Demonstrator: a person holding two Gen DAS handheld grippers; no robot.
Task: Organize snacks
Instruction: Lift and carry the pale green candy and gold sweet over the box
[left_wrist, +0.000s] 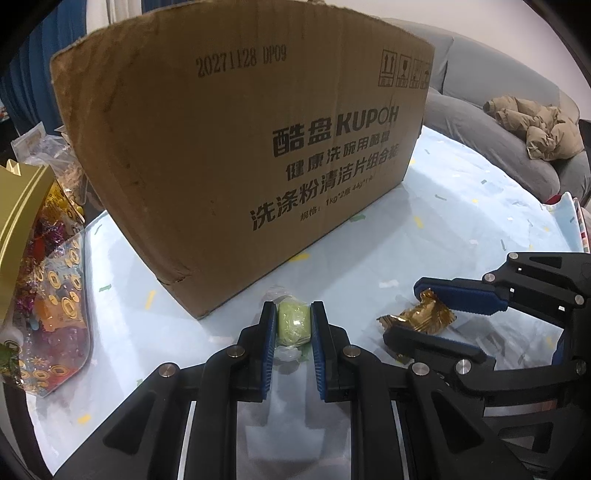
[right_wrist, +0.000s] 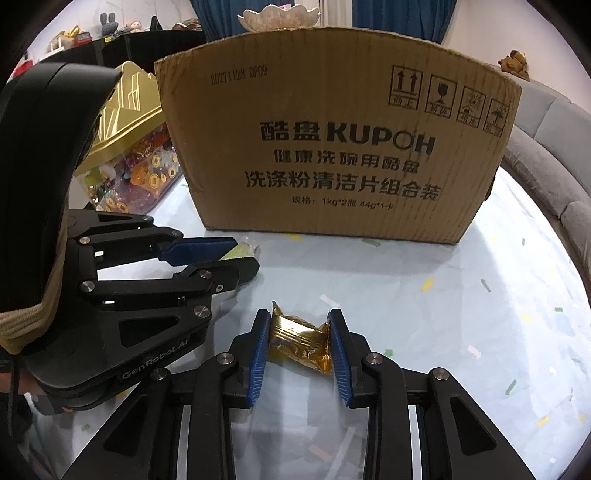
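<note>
A pale green wrapped candy (left_wrist: 293, 324) is pinched between the blue pads of the left gripper (left_wrist: 293, 325), resting on the table's light, confetti-patterned cover (left_wrist: 461, 229). A gold-foil wrapped candy (right_wrist: 300, 338) is clamped between the pads of the right gripper (right_wrist: 300, 338), its twisted ends pressed against both pads, and it too lies on the cover. The two grippers are placed side by side, near each other. Just beyond them a large cardboard box (left_wrist: 240, 147) printed with "KUPOH" is seen standing upright on the table. To its left, a gold-lidded clear container (right_wrist: 129, 147) filled with coin-printed sweets is visible. A grey sofa (left_wrist: 498, 147) is seen behind the table.
</note>
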